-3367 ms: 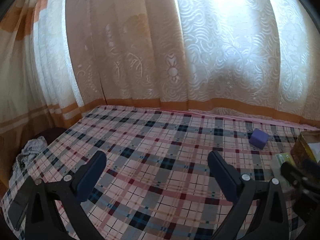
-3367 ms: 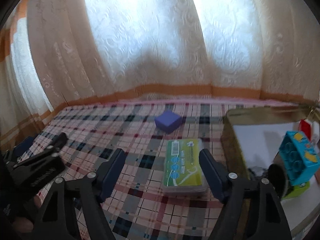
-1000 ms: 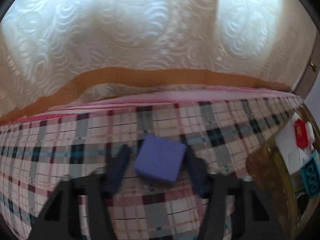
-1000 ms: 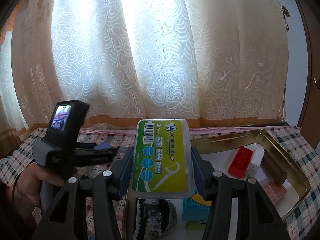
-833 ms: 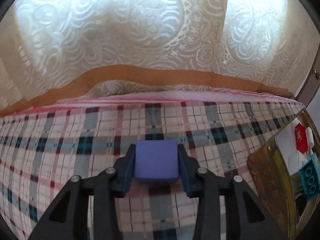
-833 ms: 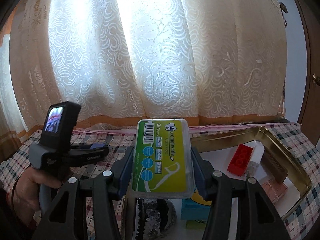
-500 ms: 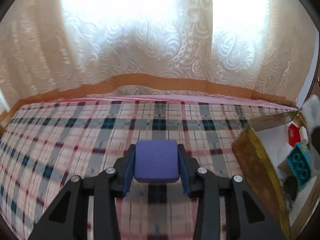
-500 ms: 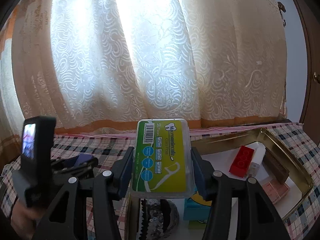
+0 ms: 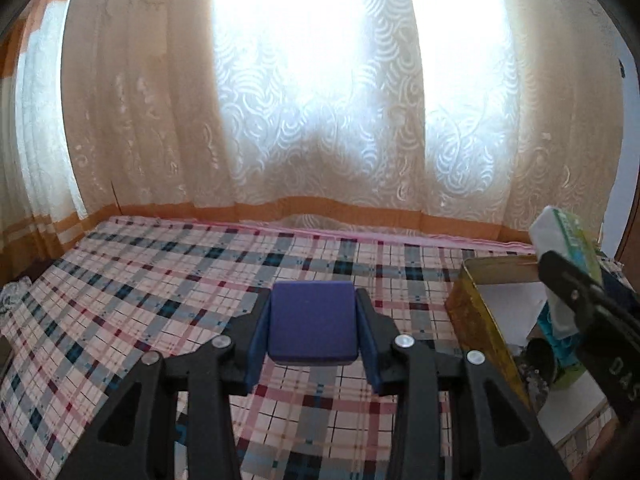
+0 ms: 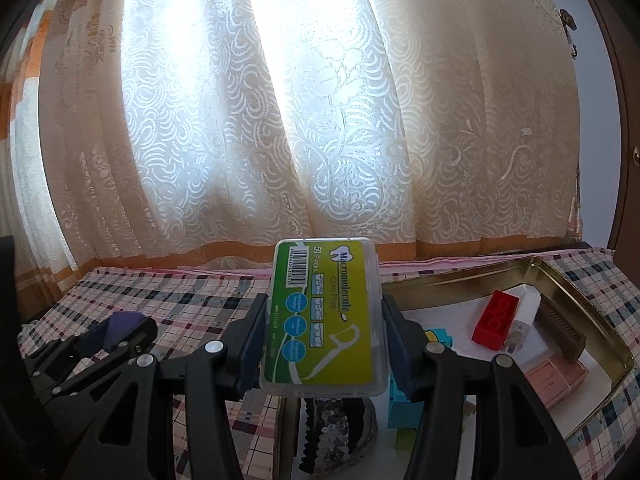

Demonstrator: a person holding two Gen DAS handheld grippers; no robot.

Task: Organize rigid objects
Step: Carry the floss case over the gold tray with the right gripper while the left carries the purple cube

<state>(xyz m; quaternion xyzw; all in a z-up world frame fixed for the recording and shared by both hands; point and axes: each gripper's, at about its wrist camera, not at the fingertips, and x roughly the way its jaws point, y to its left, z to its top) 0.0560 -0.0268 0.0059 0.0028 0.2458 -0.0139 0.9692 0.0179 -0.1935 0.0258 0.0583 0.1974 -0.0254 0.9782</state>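
Note:
My left gripper (image 9: 312,326) is shut on a purple cube (image 9: 313,322) and holds it above the plaid cloth (image 9: 160,288). It also shows at the left of the right wrist view, with the cube (image 10: 122,326) between its fingers. My right gripper (image 10: 324,328) is shut on a green dental floss box (image 10: 326,316) and holds it over the near left corner of the gold tray (image 10: 580,300). The floss box (image 9: 564,240) and right gripper also show at the right edge of the left wrist view, above the tray (image 9: 480,320).
In the tray lie a red brick (image 10: 496,318), a white plug (image 10: 526,314), a dark comb (image 10: 560,322), a pink box (image 10: 556,378), a teal brick (image 10: 404,404) and a sequined pouch (image 10: 336,428). Lace curtains (image 10: 320,120) hang right behind the table.
My left gripper closed on the purple cube and lifted it off the cloth, pulling back from the curtain. My right gripper keeps holding the floss box over the tray, nearly still.

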